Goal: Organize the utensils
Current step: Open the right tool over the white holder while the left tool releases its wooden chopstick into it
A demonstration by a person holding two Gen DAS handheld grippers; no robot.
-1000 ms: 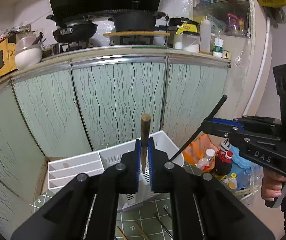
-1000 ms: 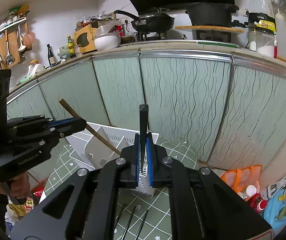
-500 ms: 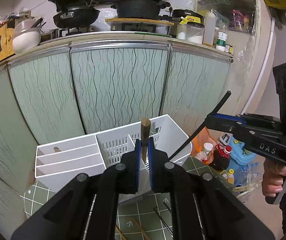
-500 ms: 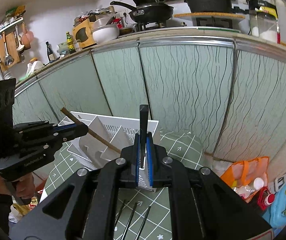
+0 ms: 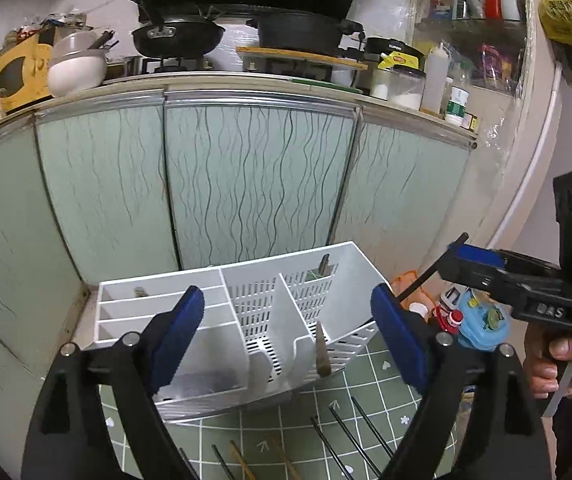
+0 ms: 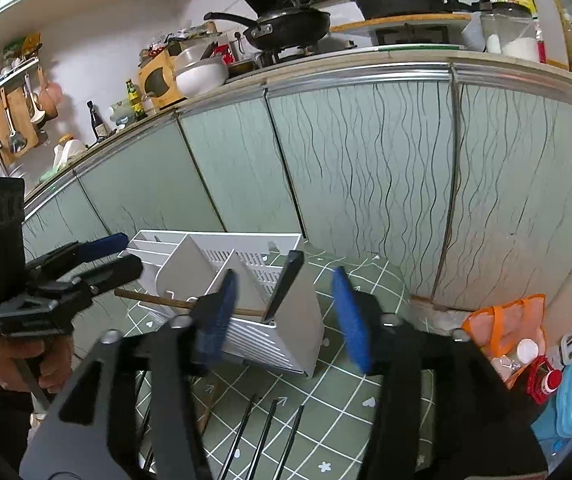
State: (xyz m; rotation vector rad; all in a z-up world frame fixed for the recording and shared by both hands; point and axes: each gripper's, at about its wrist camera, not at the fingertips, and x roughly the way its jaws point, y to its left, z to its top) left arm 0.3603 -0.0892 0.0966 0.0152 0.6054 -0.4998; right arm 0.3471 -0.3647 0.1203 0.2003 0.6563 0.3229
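A white utensil organizer (image 5: 245, 316) with slotted compartments stands on a green checked mat (image 5: 310, 412); it also shows in the right wrist view (image 6: 298, 320). My left gripper (image 5: 286, 332) is open in front of it. A brown wooden chopstick (image 5: 322, 350) leans in its right compartment, free of the fingers; in the right wrist view (image 6: 153, 299) it lies across the front. My right gripper (image 6: 286, 316) is open. A black chopstick (image 6: 286, 286) stands tilted in the organizer's near compartment between the spread fingers. Several more chopsticks (image 6: 261, 440) lie on the mat.
Green-patterned cabinet doors (image 5: 253, 184) rise behind the organizer, under a counter with pans and jars. An orange bag (image 6: 502, 332) and bottles (image 5: 474, 320) sit on the floor to the right. The right gripper (image 5: 526, 292) is near the organizer's right side.
Both grippers have opened. The wooden chopstick left my left gripper and the black chopstick left my right gripper; both now rest in the organizer. Both cameras moved closer and lower.
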